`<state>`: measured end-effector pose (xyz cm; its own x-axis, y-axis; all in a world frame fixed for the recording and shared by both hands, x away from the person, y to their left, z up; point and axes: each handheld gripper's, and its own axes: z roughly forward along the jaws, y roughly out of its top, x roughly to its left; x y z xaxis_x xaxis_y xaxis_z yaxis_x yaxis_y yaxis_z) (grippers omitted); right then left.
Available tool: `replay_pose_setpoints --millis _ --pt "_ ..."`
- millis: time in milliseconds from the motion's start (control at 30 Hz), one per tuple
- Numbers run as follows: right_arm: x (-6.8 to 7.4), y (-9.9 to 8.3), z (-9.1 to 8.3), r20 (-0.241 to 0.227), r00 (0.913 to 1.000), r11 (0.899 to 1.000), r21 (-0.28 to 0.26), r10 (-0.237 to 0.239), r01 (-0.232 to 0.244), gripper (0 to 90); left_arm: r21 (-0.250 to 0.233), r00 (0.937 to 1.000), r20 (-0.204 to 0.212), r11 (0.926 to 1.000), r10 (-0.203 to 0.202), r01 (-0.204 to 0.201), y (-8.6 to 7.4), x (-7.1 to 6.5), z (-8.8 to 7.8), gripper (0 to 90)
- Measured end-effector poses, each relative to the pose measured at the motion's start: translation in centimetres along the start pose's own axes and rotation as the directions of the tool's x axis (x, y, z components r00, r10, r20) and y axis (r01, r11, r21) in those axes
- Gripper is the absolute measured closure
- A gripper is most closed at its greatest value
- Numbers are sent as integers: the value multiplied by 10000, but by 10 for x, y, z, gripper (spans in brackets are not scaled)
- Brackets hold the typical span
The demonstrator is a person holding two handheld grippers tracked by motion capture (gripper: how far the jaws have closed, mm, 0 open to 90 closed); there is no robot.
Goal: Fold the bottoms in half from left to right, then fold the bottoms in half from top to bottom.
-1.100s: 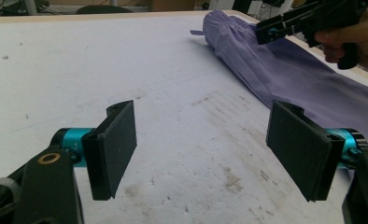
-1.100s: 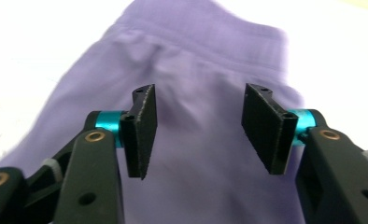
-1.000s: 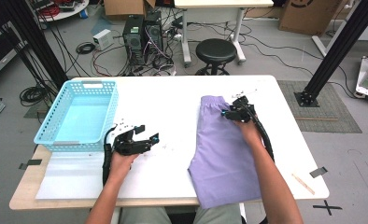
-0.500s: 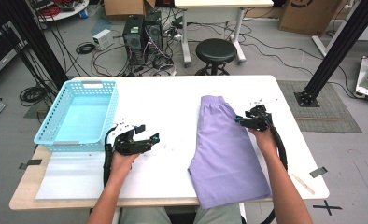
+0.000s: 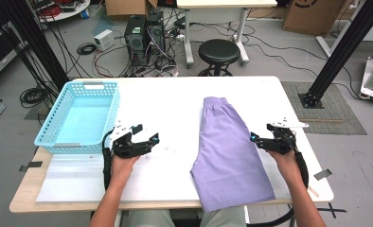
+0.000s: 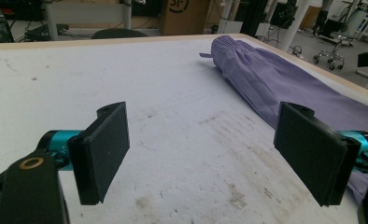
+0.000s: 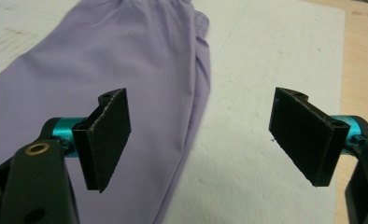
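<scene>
Purple shorts (image 5: 227, 151) lie folded lengthwise on the white table (image 5: 175, 99), waistband at the far end. My right gripper (image 5: 259, 140) hovers at the shorts' right edge, pointing left. Its jaws have just been opening and stand open with nothing between them. In the right gripper view the gripper (image 7: 201, 140) looks down on the fabric's edge (image 7: 126, 60) and bare table. My left gripper (image 5: 146, 133) rests left of the shorts, apart from them. Its jaws have just opened a little more and hold nothing. The left gripper view has the gripper (image 6: 203, 158) low over the table, shorts (image 6: 266, 79) ahead to the right.
A light blue basket (image 5: 80, 118) with nothing in it stands at the table's far left. A white sheet (image 5: 66, 179) covers the near left corner. A black stool (image 5: 218, 49), computers (image 5: 144, 33) and cables sit on the floor beyond the table.
My right gripper has moved off the upper part of the shorts, right and toward the person, and its jaws have spread wide. The left gripper has kept its place.
</scene>
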<state>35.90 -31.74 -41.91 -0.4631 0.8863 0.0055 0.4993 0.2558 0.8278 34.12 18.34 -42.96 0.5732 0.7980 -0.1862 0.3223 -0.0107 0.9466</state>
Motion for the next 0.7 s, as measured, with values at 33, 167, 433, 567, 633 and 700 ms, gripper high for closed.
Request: replay_pose_setpoints --millis 33,167,433,567,633,700 --pt "1 -1 -3 -27 10000 10000 -47 -67 67 210 -1 10000 9 10000 -23 23 0 0 0 183" --pt "4 -4 -11 27 9992 9992 -102 -391 391 210 80 9999 126 9999 -113 112 -1 -1 2 183" --pt "-1 -8 -11 23 10000 9999 -72 -91 91 210 206 9990 372 9995 -236 228 -2 -6 6 184" --pt "0 -10 -9 32 10000 10000 -64 -11 11 212 273 9988 440 9994 -212 200 -2 -8 8 183" --pt "2 -11 -9 -1 10000 10000 -47 -63 63 212 334 9985 503 9993 -192 175 -3 -9 9 184" --pt "3 -12 -10 -2 10000 10000 -56 -36 36 212 395 9982 562 9991 -193 171 -3 -11 10 184"
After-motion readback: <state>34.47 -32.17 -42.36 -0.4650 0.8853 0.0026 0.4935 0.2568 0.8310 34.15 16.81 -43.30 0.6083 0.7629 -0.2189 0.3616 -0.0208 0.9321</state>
